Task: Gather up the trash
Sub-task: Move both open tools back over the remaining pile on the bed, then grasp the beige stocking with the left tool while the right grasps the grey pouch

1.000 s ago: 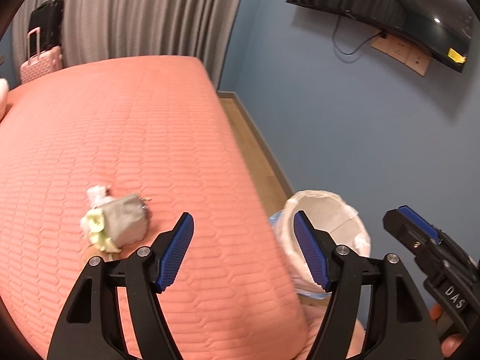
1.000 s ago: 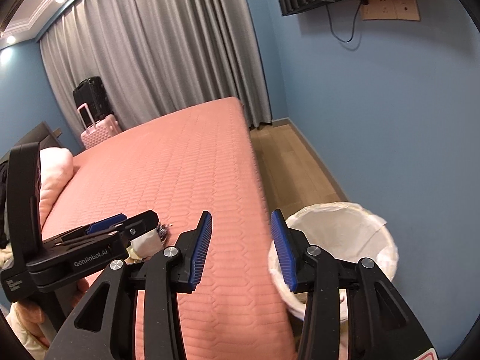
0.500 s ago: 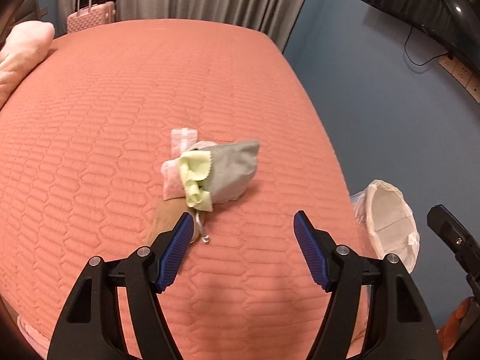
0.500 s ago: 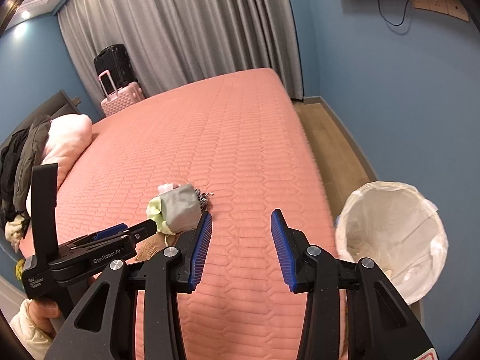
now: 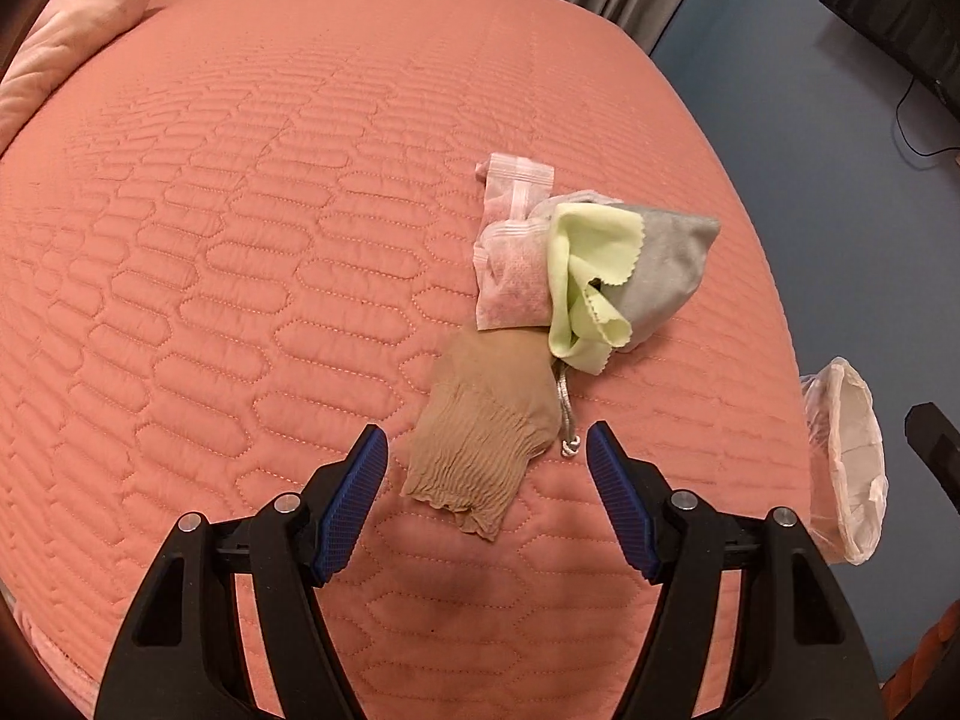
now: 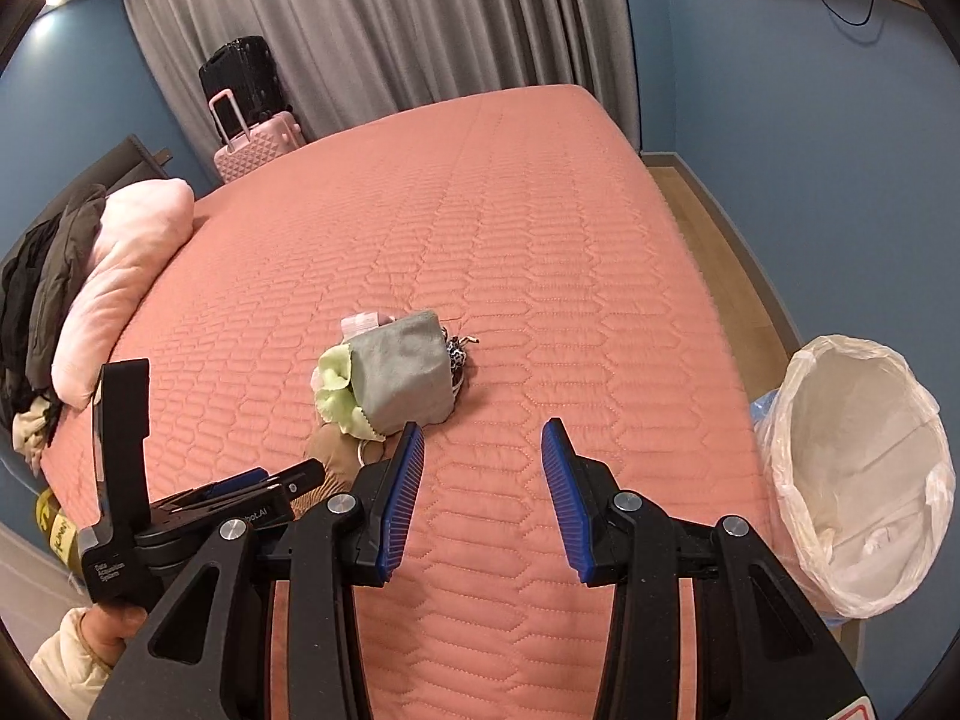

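Note:
A small pile of trash lies on the pink quilted bed (image 5: 240,240): a tan stocking (image 5: 480,438), a pink-white wrapper (image 5: 510,264), a yellow-green cloth (image 5: 585,294) and a grey pouch (image 5: 666,276). My left gripper (image 5: 486,468) is open, its jaws either side of the stocking's near end, just above the bed. In the right wrist view the pouch (image 6: 408,372) and the cloth (image 6: 336,396) lie ahead on the left. My right gripper (image 6: 483,480) is open and empty over the bed. A bin with a white liner (image 6: 864,480) stands right of the bed.
A pink pillow (image 6: 120,276) and dark clothes (image 6: 42,294) lie at the bed's left end. A pink suitcase (image 6: 258,138) and a black one (image 6: 240,72) stand by the grey curtains. The bin also shows at the right in the left wrist view (image 5: 846,456).
My left gripper has swung left and come down close over the trash pile, now straddling the stocking. My right gripper has turned left too, bringing the pile into view.

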{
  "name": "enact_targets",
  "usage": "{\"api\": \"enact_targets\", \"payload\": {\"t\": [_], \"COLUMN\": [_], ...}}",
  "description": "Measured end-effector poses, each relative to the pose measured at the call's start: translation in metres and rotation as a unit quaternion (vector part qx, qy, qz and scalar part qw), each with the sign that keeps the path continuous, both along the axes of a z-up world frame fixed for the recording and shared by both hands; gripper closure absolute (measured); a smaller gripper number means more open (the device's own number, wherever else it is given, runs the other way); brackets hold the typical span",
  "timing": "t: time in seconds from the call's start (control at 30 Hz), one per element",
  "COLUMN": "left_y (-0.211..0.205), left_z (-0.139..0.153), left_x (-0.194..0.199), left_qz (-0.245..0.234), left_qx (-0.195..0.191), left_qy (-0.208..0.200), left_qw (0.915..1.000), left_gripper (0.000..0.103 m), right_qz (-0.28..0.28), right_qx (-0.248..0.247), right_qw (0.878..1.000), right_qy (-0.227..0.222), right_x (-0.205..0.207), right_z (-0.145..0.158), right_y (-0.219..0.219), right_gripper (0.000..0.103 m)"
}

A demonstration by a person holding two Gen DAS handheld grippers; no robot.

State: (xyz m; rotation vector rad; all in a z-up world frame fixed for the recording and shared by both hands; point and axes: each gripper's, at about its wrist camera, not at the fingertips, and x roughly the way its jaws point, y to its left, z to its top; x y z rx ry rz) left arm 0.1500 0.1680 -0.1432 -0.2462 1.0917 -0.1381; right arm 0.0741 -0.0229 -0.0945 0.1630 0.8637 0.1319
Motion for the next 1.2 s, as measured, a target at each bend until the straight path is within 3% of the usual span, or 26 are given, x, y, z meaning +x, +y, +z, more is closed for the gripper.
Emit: {"api": "enact_targets", "payload": {"t": [0.17,0.43,0.8,0.9,1.03,1.07,1.13,1.2], "left_y": [0.003,0.010,0.041,0.046,0.045,0.040,0.043,0.037], "left_z": [-0.012,-0.022,-0.009,-0.010,-0.012,-0.015,-0.015,-0.011], "left_x": [0.006,0.013,0.012,0.015,0.021,0.024,0.025,0.025], "left_qz": [-0.006,-0.017,-0.009,-0.008,-0.005,-0.005,-0.004,-0.002], "left_qx": [-0.013,-0.046,-0.049,-0.050,-0.046,-0.046,-0.048,-0.047], "left_qy": [0.015,0.035,0.018,0.024,0.029,0.029,0.030,0.029], "left_qw": [0.9998,0.9982,0.9986,0.9984,0.9985,0.9985,0.9984,0.9984], "left_gripper": [0.042,0.082,0.088,0.088,0.088,0.088,0.088,0.088], "right_qz": [0.009,0.025,0.039,0.044,0.048,0.051,0.057,0.064], "right_qx": [-0.001,0.000,0.005,0.005,0.001,0.002,0.005,0.008], "right_qw": [1.000,0.999,0.997,0.997,0.995,0.995,0.994,0.993], "right_qy": [0.015,0.033,0.061,0.069,0.082,0.085,0.091,0.095], "right_x": [0.018,0.048,0.099,0.109,0.118,0.119,0.119,0.118], "right_z": [-0.014,-0.031,-0.063,-0.075,-0.091,-0.093,-0.096,-0.098], "right_y": [0.014,0.034,0.061,0.067,0.073,0.075,0.076,0.078], "right_gripper": [0.062,0.062,0.062,0.048,0.048,0.050,0.075,0.093]}}
